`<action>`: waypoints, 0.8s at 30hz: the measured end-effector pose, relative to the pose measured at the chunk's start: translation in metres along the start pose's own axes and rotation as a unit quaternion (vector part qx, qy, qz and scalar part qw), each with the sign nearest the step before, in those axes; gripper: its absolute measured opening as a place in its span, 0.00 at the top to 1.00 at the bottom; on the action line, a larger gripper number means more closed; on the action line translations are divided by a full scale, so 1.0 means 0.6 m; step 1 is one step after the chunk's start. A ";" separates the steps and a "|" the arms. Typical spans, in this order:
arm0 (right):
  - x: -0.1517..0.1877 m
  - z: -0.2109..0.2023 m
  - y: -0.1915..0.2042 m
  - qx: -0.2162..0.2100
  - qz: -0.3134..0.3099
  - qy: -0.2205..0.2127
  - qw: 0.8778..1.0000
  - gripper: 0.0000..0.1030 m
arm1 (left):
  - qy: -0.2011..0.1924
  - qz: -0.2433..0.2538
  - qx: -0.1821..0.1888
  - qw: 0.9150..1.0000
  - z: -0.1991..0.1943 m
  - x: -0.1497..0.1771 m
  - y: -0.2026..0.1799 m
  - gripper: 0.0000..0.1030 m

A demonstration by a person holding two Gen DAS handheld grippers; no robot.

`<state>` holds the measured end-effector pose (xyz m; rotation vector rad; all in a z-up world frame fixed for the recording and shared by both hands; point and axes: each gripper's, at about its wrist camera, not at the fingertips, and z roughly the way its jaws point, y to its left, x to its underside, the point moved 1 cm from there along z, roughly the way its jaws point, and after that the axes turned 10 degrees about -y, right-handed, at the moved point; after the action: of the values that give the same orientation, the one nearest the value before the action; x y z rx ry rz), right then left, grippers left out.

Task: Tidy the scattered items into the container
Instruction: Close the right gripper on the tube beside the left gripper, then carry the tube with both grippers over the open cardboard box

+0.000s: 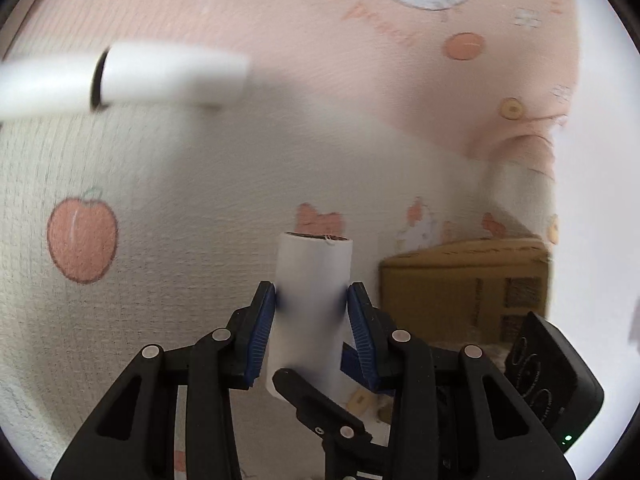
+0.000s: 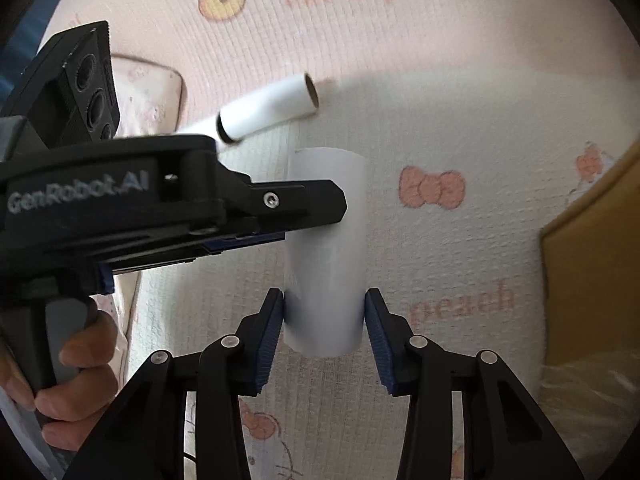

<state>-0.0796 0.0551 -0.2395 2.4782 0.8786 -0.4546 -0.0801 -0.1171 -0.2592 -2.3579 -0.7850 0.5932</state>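
Together, left claw (image 1: 311,300) and right claw (image 2: 324,308) both pinching one white roll (image 2: 326,256), cardboard box (image 1: 464,280) nearby.

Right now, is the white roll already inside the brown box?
No, the white roll is pinched between the right gripper's fingers, while the brown box sits off to the side.

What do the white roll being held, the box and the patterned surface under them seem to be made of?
White roll: smooth matte paper or film wound on a brown core, probably cardboard.
Box: plain brown cardboard with dull printed marks.
Patterned surface: woven or quilted fabric, ribbed texture, printed peaches and bows.
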 end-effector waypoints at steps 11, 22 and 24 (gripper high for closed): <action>-0.019 -0.143 0.012 0.035 -0.005 -0.095 0.995 0.62 | -0.030 0.095 0.054 0.994 -0.093 -0.011 -0.127 0.60; -0.049 -0.254 0.022 0.083 -0.021 -0.176 0.981 0.62 | -0.050 0.149 0.104 0.982 -0.152 -0.014 -0.266 0.60; -0.055 -0.275 0.011 0.092 -0.021 -0.184 0.978 0.62 | -0.051 0.161 0.113 0.979 -0.154 -0.013 -0.293 0.60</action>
<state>-0.0750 0.1214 -0.0845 2.4239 0.7655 -1.0116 -0.1026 -0.0413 -0.0771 -2.2698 -0.3523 0.8939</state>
